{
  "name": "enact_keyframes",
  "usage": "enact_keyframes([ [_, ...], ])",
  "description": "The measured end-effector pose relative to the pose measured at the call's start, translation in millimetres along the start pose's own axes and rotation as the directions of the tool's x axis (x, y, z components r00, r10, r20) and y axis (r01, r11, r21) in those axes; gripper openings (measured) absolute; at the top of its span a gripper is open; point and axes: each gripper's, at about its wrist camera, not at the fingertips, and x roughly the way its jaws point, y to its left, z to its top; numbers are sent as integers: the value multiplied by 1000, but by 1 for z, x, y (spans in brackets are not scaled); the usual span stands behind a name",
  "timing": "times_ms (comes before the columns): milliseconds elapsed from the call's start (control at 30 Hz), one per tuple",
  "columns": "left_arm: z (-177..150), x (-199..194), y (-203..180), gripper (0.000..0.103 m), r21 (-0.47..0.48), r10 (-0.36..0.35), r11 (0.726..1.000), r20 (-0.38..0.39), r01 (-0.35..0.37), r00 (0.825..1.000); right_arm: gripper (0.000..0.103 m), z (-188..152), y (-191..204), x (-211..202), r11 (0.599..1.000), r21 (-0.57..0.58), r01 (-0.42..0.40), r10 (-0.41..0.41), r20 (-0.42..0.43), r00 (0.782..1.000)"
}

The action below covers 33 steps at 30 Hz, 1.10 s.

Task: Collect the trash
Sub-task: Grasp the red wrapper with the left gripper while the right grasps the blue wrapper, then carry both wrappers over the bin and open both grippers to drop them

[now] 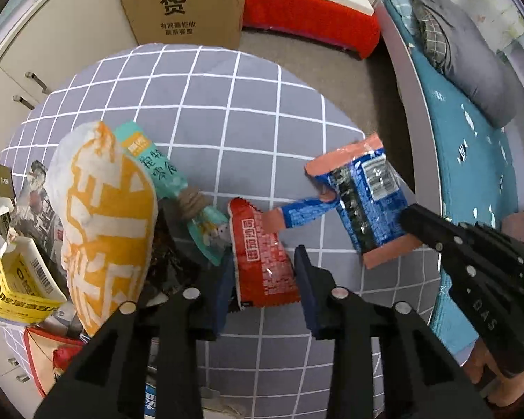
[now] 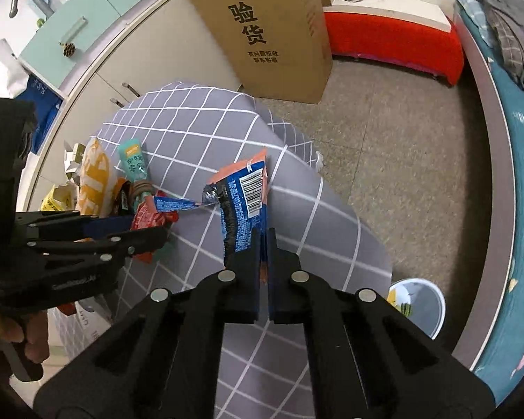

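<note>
Two grippers work over a grey checked tablecloth (image 1: 206, 111). The right gripper (image 2: 264, 241) has its jaws pressed together on the lower edge of a blue-and-pink torn wrapper (image 2: 244, 206), which stands upright above the cloth with its barcode side facing the right wrist camera; a torn strip trails from it to the left. In the left wrist view the same wrapper (image 1: 365, 195) sits at the right, with the right gripper's black fingers (image 1: 433, 230) reaching in from the lower right.

The left gripper (image 1: 263, 279) has its jaws spread wide, one finger on each side of a red snack packet (image 1: 262, 255) that lies on the cloth; whether the pads touch it cannot be told.

Left of the red packet lie a teal pouch (image 1: 150, 164), a large white-and-orange bag (image 1: 101, 223) and a yellow carton (image 1: 21, 286), packed close together.

A white bin (image 2: 422, 303) stands on the floor beside the table's right edge. A cardboard box (image 2: 272, 31) stands beyond the table.
</note>
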Motion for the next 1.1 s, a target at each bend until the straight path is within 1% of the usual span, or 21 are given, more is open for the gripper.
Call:
enact_keyframes([
  [33,-2,-1,1,19,-3,-16,1000,2,16,1000,3,-2,1,-2,1000,9,-3,3,3,1000],
  [67,-4,-4,3,15,-12,-36,999,8,36,999,3,-4,3,-4,1000,19,-6,6,7,1000],
  [167,-10,-12,7,14,-13,-78,997,30,79,996,2,-11,7,-11,999,51,-1,0,22,1000],
  [267,-20,-24,8,13,11,-121,993,53,121,991,2,-23,7,-21,994,109,-6,1,45,999],
  [367,-32,-38,1,13,61,-147,988,73,143,986,2,-39,10,-36,987,163,1,-14,81,997],
  [433,-41,-47,-7,13,105,-184,979,80,176,980,2,-50,11,-47,981,191,11,-32,107,994],
  [500,-47,-52,-20,13,156,-205,969,78,192,976,2,-62,8,-58,974,227,25,-57,131,990],
  [600,-59,-54,-50,13,231,-240,947,50,223,969,2,-90,-6,-81,948,314,44,-99,160,982],
  [733,-74,-47,-96,13,301,-275,916,-4,263,961,2,-125,-35,-105,913,403,69,-149,170,974],
  [833,-88,-33,-143,13,358,-283,890,-52,282,958,2,-152,-65,-118,880,467,86,-180,162,970],
  [900,-93,-17,-172,13,377,-289,876,-87,300,953,2,-172,-93,-122,857,505,102,-199,141,970],
  [967,-100,0,-198,13,380,-287,871,-119,311,950,2,-187,-116,-121,841,528,115,-206,118,971],
  [1033,-105,27,-226,13,365,-286,872,-159,325,945,2,-207,-147,-116,822,554,132,-212,82,974],
  [1100,-110,57,-252,13,358,-268,878,-185,319,945,2,-225,-181,-105,800,580,150,-214,44,976],
])
